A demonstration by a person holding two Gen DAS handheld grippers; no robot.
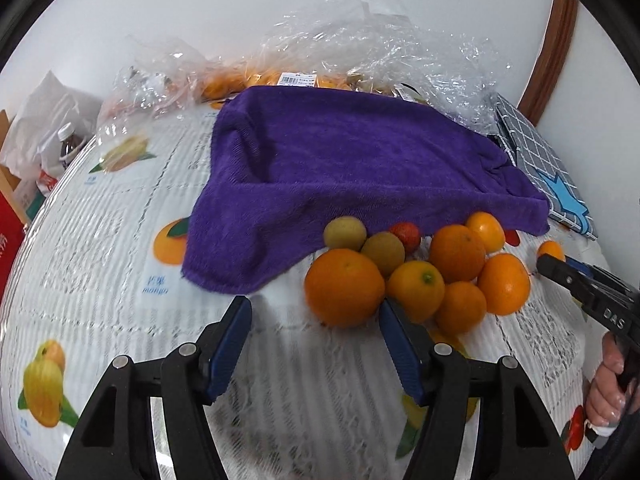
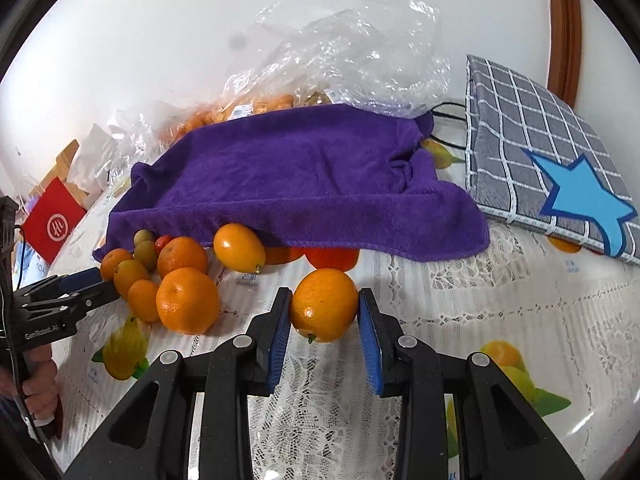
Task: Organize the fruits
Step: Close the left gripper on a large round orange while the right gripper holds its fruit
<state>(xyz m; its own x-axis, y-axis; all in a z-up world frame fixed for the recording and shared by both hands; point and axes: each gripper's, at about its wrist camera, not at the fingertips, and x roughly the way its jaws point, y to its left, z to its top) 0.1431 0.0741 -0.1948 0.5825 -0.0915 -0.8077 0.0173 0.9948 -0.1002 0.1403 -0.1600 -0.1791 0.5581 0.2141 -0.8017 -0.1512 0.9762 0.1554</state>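
- Rightward, the right tool (image 2: 323, 306) is angled down toward the worktop (image 2: 480, 320), which is covered with a white lace cloth printed with fruit pictures; a small glossy orange kumquat-like fruit (image 2: 323, 304) is clamped between its blue pads (image 2: 370, 344).
- The left tool (image 1: 316, 320) is likewise tilted downward, its black jaws held apart with nothing between them; its right blue pad (image 1: 400, 348) is just beside a large round orange (image 1: 344, 286).
- The left tool is gripped at its handle by a hand (image 2: 38, 384), seen in the right wrist view.
- A heap of oranges and smaller green-yellow fruits (image 1: 416, 268) is piled on the worktop at the front edge of a purple terry towel (image 1: 352, 160).
- One loose oval orange fruit (image 2: 239, 247) is lying against the towel's edge, apart from the heap.
- Crumpled clear plastic bags (image 1: 360, 40) are set behind the towel; orange fruit is seen inside them.
- A grey checked fabric pouch with a blue star (image 2: 552, 152) is lying flat to the towel's right; its contents cannot be told.
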